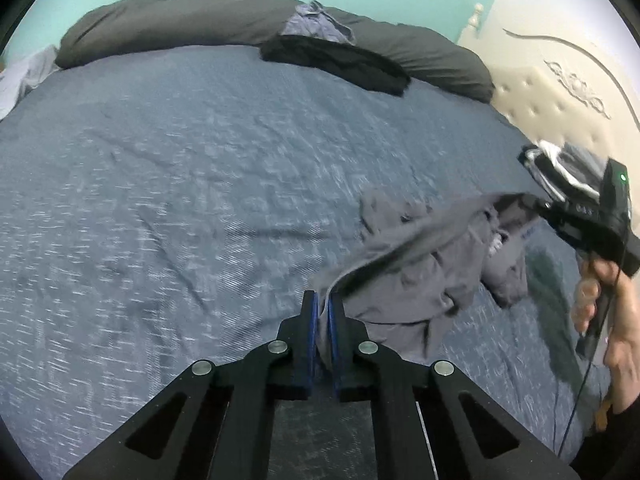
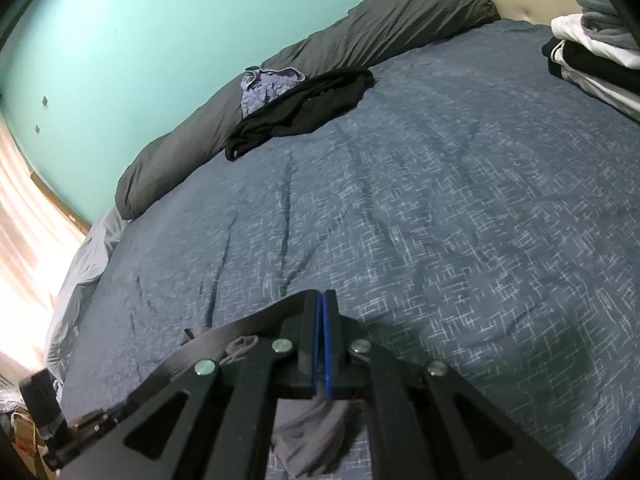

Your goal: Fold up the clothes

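Observation:
A grey garment (image 1: pixel 416 264) hangs stretched above the blue bedspread (image 1: pixel 180 180) between my two grippers. In the left wrist view my left gripper (image 1: pixel 323 300) is shut on one edge of it, with the cloth running in between the blue pads. The other end goes up to my right gripper (image 1: pixel 520 204), held by a hand (image 1: pixel 608 300). In the right wrist view my right gripper (image 2: pixel 322 296) is shut. The grey garment (image 2: pixel 312 432) droops beneath its fingers, and a taut band of the cloth leads off to the left.
A black garment (image 1: pixel 336 62) and a bluish-purple one (image 1: pixel 316 24) lie at the far side against a dark grey duvet roll (image 1: pixel 180 24). A stack of folded clothes (image 2: pixel 592 64) sits by the cream headboard (image 1: pixel 560 92). The wide bedspread (image 2: pixel 440 200) lies ahead.

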`<state>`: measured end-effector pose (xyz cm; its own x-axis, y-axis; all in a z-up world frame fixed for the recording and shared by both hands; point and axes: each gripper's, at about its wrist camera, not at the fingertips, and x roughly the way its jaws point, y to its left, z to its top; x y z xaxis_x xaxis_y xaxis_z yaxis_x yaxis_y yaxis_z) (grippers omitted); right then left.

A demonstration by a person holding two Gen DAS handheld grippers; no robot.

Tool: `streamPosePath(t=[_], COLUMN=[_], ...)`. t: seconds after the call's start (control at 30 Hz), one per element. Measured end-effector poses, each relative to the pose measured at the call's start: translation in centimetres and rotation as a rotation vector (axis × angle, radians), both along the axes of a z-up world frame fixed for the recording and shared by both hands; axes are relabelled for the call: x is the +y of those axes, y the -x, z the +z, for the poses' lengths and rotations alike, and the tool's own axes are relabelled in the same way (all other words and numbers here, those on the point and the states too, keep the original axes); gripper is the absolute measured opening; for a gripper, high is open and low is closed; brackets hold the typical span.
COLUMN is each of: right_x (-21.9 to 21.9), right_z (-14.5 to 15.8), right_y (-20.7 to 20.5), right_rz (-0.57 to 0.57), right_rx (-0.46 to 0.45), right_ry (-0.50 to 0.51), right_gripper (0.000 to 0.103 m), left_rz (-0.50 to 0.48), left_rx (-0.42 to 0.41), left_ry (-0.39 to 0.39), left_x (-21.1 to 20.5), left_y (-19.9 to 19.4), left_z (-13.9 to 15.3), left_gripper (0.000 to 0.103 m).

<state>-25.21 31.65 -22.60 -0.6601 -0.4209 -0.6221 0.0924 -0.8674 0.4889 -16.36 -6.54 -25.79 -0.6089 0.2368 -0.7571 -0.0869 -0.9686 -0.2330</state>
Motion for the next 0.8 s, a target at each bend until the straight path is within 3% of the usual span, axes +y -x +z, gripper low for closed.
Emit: streamPosePath(t=[0.1, 0.4, 0.73, 0.8], right_x=[-0.2, -1.6, 0.3, 1.1], right_z=[0.1, 1.1, 0.7, 0.2], right_y=[0.0, -0.7, -0.6, -0.4], right_rz=[0.009, 0.073, 0.007, -0.015], right_rx=[0.000, 0.041, 0.038, 0.019], right_ry=[0.004, 0.003, 0.001, 0.018], right_gripper=[0.001, 0.001, 0.001, 0.001], left_rz=[0.032, 0.157, 0.136, 0.129], left_rx=[0.006, 0.158, 0.105, 0.091], left_ry=[0.005, 0.032, -0.007, -0.014], left_x=[-0.8, -3.2, -1.8, -1.6], left_y=[0.1, -0.8, 1.8, 2.0], left_z=[0.0, 3.0, 1.8, 1.4], left_gripper=[0.005, 0.005, 0.007, 0.013])
